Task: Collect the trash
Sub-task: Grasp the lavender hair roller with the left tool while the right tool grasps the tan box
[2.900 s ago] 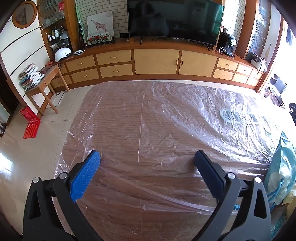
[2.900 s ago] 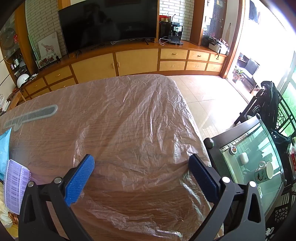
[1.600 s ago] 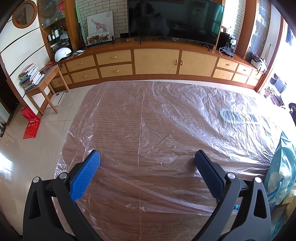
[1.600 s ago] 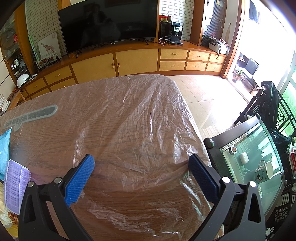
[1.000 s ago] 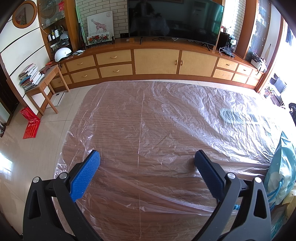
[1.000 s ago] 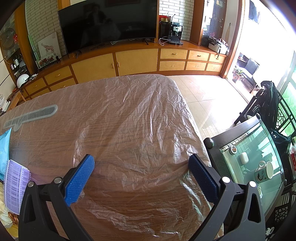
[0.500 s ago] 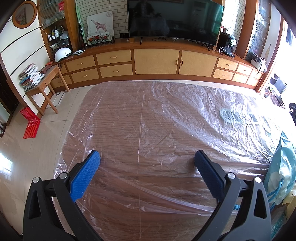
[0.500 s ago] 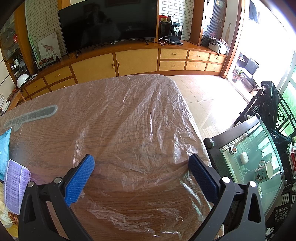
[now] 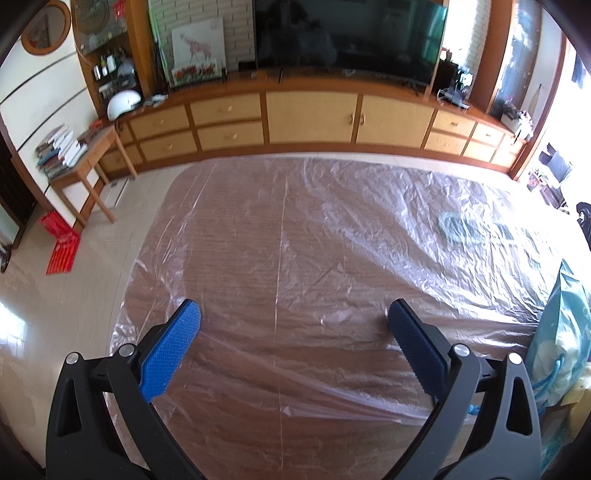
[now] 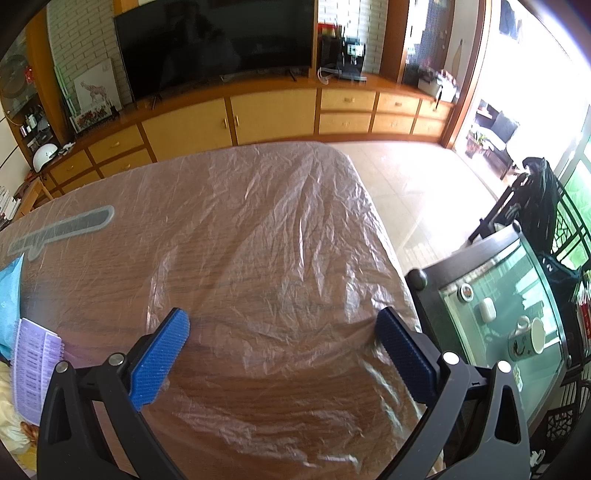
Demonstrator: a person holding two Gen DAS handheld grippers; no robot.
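Note:
My left gripper [image 9: 293, 314] is open and empty above a wooden table covered with clear plastic sheet [image 9: 280, 258]. My right gripper [image 10: 282, 325] is open and empty above the same table [image 10: 258, 240]. A teal bag with blue cord [image 9: 561, 332] sits at the far right of the left wrist view, with yellowish wrappers beside it. In the right wrist view the blue bag [image 10: 9, 295], a purple printed paper [image 10: 35, 362] and yellow wrappers [image 10: 11, 424] lie at the left edge, left of my right gripper.
A long cabinet with a TV [image 9: 347, 33] runs along the far wall. A small side table with books [image 9: 74, 155] stands on the left. A glass-topped cabinet with a mug [image 10: 517, 314] stands right of the table. Tiled floor surrounds the table.
Both views have tilted slightly; the scene sits a little differently in frame. Both grippers stay open and empty, and nothing on the table has moved.

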